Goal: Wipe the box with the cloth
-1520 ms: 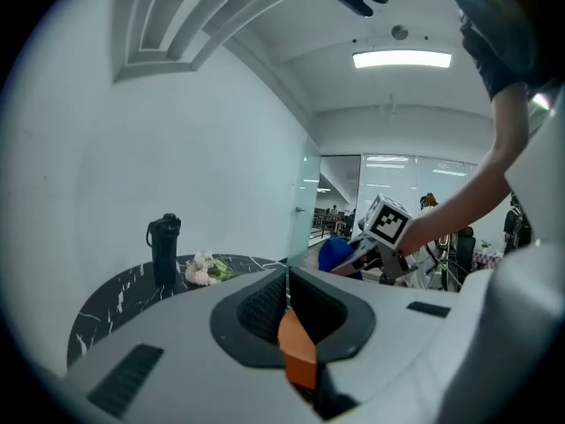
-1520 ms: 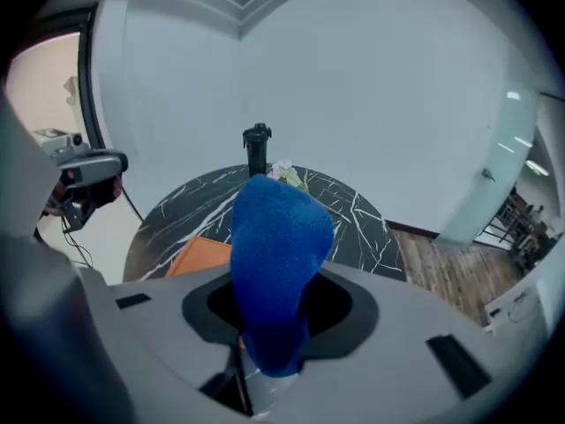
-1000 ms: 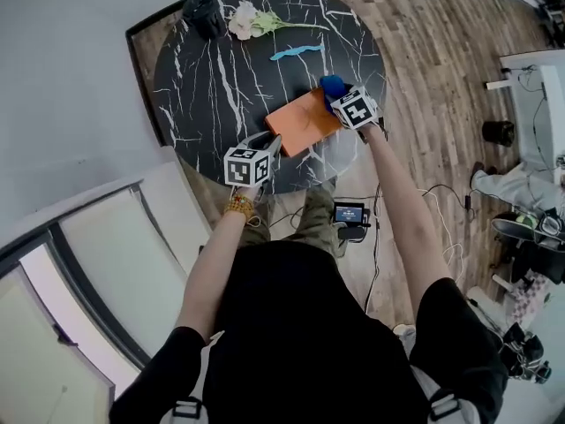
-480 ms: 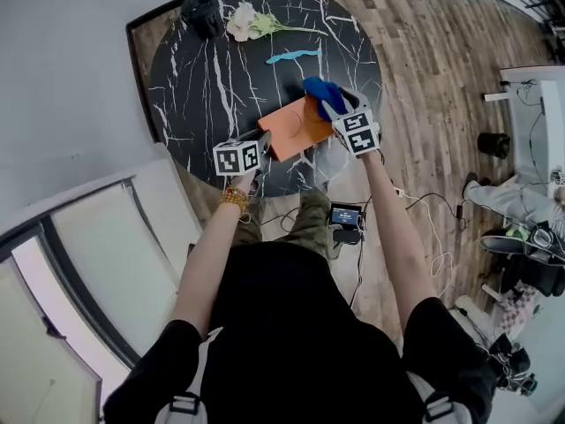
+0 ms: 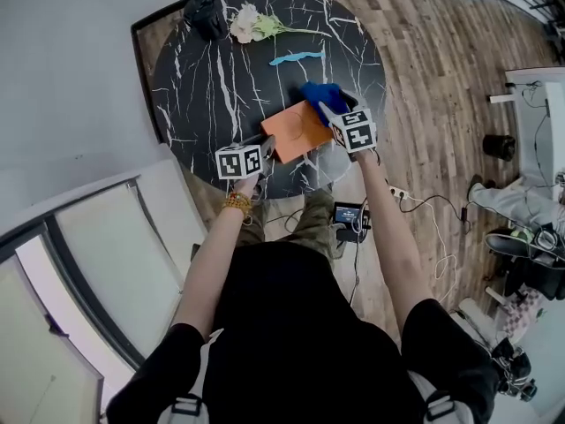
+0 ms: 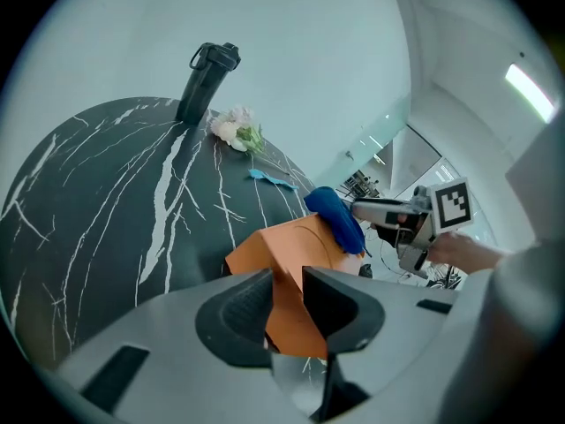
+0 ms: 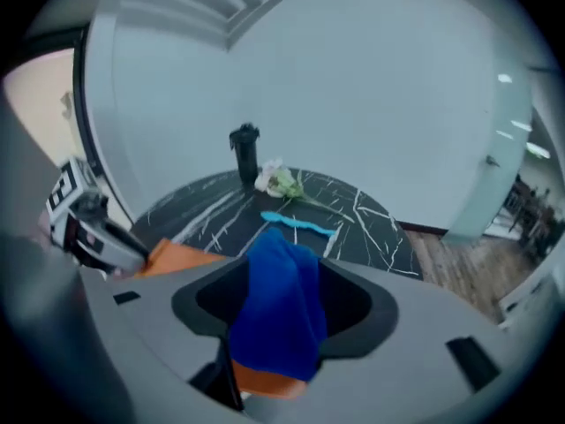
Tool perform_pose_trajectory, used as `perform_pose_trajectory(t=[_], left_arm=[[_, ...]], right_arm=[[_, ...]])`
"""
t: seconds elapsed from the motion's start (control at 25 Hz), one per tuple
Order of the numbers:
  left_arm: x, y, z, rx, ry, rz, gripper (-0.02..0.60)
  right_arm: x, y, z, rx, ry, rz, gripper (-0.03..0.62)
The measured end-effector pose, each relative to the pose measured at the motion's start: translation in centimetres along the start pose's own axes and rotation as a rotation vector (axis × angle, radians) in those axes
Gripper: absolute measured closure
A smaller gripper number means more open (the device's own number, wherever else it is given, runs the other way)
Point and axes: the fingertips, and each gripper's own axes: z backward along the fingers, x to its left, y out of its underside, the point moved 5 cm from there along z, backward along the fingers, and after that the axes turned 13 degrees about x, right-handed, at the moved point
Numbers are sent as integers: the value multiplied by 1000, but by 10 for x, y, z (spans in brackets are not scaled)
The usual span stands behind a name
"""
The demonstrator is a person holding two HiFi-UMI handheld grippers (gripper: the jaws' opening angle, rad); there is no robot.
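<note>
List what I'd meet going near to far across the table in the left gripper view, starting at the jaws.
box → cloth → blue strip → flower → bottle

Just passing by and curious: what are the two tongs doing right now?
Left tongs: closed on the orange box.
Right tongs: open, just been opening; blue cloth between them.

Recorded a round black table (image 5: 203,78) with white veining on a wood-plank floor (image 5: 433,87). Located a dark bottle (image 5: 205,14) upright at the far rim, a white flower (image 5: 247,20) just beside it, and a light-blue strip (image 5: 296,57) lying flat nearer the centre.
</note>
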Motion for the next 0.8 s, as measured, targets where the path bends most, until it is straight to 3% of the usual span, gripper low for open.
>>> perform_pose_trajectory(t=[0.08,0.16,0.32,0.52,0.64,0.8], left_arm=[[1,2,-3,12,2,6,474],[0,4,-5,27,0,6,471],[2,2,-7,40,5,16,456],[2,3,-10,27,13,40,445],[1,7,-8,0,49,64,463],[3,10,-8,-21,85,98,463]], right_arm=[[4,10,-21,109,26,80,372],[1,17,-34,143,4,49,373],[-5,13,-42,146,-51,-31,442],[-3,12,-47,161,-115,-148,477],[15,11,-47,155,-181,-163,482],[44,9,-45,137,-165,-159,488]])
